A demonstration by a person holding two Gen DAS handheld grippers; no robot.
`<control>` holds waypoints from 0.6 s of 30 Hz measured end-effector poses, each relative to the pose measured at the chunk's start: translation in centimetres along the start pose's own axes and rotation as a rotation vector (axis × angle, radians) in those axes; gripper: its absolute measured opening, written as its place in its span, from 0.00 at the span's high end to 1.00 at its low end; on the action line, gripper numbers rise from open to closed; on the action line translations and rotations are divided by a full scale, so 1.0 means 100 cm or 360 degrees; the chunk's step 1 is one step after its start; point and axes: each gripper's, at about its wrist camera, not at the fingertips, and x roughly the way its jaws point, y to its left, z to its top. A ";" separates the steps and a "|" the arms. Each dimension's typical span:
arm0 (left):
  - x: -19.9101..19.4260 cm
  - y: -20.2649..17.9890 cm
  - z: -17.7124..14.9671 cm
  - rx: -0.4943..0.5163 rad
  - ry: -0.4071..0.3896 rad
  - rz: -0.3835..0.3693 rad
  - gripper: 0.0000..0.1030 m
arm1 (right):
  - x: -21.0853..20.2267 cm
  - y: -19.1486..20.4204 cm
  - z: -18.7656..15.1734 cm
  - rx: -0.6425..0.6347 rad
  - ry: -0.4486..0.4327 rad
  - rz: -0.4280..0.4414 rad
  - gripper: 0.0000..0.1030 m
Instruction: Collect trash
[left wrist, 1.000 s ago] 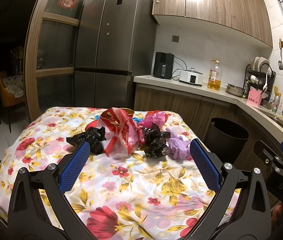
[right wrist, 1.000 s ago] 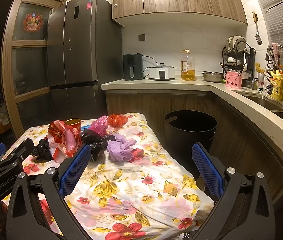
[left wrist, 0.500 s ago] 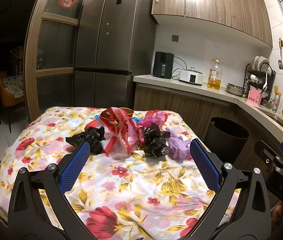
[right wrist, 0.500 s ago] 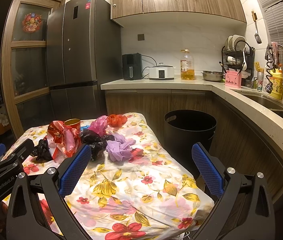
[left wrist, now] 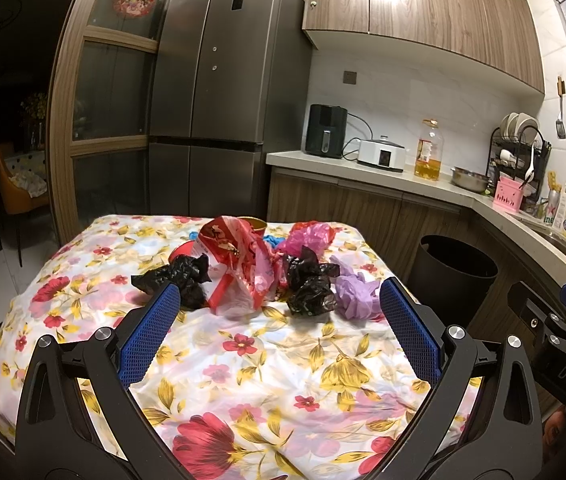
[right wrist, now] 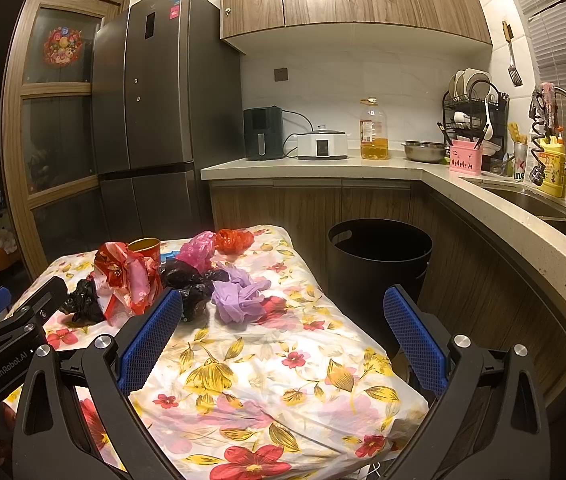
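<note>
A kitchen with a tall grey fridge (left wrist: 223,72) and a stone worktop along the wall. In front stands a table (left wrist: 243,360) draped in a floral cloth. Just beside the table's right edge, on the floor, sits a round black bin (right wrist: 379,252), its mouth facing up and empty as far as can be seen.

The trash lies in a loose heap toward the far middle of the table: a red and white plastic bag (left wrist: 235,264), two crumpled black bags (left wrist: 179,280) (left wrist: 309,284), a pink bag (left wrist: 309,236), and a lilac wad (right wrist: 239,294) nearest the bin. The heap's long axis runs left to right across the table; the red bag stands up in a peak.

The left gripper (left wrist: 279,332) and right gripper (right wrist: 283,336) hover near the table's front edge, fingers spread wide, holding nothing.

Likely risks: thin plastic slipping from a pinch, or one grab dragging neighbouring bags or the cloth along, since the pieces touch.
</note>
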 end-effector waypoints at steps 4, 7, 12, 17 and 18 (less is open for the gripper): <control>-0.001 -0.001 0.001 -0.0001 0.0004 0.0001 0.04 | -0.001 0.000 0.001 0.0002 0.0001 0.0000 0.05; -0.001 -0.001 0.001 0.0001 0.0003 0.0002 0.04 | 0.000 0.000 0.000 0.0002 0.0001 0.0001 0.05; -0.001 -0.001 0.001 0.0001 0.0002 0.0002 0.04 | -0.001 0.000 0.001 0.0003 0.0002 0.0002 0.05; -0.001 -0.001 0.001 0.0001 0.0002 0.0000 0.04 | 0.000 0.000 0.001 0.0004 -0.0001 0.0000 0.05; -0.001 -0.001 0.001 0.0002 0.0003 0.0003 0.04 | 0.000 0.000 0.000 0.0004 -0.0001 -0.0001 0.05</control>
